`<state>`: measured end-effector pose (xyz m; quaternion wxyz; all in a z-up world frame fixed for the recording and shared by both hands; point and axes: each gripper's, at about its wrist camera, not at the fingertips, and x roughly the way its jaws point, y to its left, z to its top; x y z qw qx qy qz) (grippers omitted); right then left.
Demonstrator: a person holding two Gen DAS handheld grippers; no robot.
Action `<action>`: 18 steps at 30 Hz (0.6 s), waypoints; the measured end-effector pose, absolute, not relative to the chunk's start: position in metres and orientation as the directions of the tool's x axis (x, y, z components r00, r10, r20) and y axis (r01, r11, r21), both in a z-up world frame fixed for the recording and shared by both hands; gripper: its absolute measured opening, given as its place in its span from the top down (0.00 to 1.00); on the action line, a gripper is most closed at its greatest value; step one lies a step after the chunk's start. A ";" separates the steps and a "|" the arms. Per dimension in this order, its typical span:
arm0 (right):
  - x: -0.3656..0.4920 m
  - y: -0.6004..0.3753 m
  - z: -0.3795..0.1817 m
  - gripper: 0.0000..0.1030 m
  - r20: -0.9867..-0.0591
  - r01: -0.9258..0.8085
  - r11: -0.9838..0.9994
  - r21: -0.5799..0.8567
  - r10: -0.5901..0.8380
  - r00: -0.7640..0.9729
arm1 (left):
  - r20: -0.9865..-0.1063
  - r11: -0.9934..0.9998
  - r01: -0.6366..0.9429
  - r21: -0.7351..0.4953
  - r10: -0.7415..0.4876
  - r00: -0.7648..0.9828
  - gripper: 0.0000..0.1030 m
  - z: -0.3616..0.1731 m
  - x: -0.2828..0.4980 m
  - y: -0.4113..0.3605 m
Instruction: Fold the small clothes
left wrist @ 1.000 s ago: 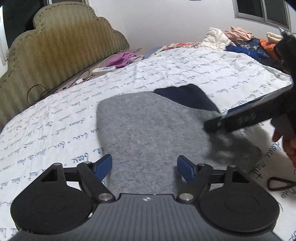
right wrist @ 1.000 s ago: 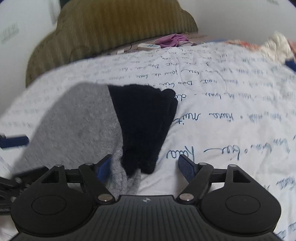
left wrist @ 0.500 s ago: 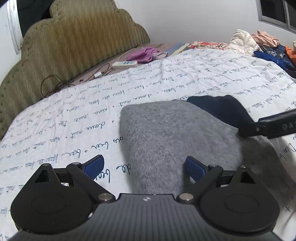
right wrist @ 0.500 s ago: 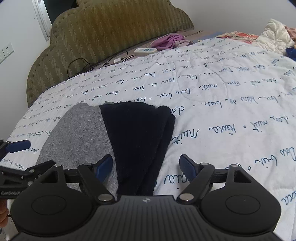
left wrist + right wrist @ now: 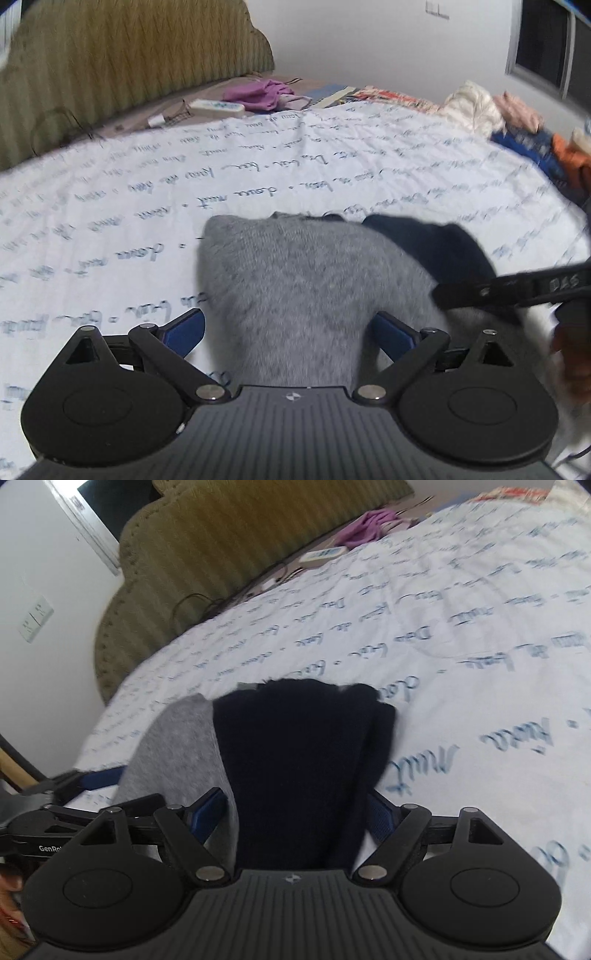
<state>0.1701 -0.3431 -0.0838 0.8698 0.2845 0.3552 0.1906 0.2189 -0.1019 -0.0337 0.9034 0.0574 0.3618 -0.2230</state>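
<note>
The grey garment and the dark navy garment lie side by side in the middle of the bed, and the near part of the quilt is taken by them. A wide bare area of quilt is seen to the left of the grey garment and beyond both garments, where free passage is given. At the far edge the way is closed by the padded headboard, and before it a purple cloth, a remote control and cables are placed. A pile of clothes blocks the far right corner. The right gripper reaches over the right edge of the grey garment.
</note>
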 end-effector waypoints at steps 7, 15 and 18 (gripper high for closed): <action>0.202 -0.345 -0.095 0.35 -0.426 -0.142 0.665 0.733 0.611 0.667 | -0.664 0.861 0.350 -0.370 -0.508 0.548 0.04 -0.045 0.273 -0.080; 0.196 -0.333 -0.085 0.76 -0.387 -0.201 0.680 0.705 0.606 0.695 | -0.593 0.803 0.305 -0.512 -0.587 0.551 0.73 -0.050 0.285 -0.057; 0.188 -0.327 -0.066 0.78 -0.364 -0.247 0.701 0.669 0.598 0.714 | -0.552 0.820 0.349 -0.454 -0.566 0.612 0.74 -0.034 0.263 -0.055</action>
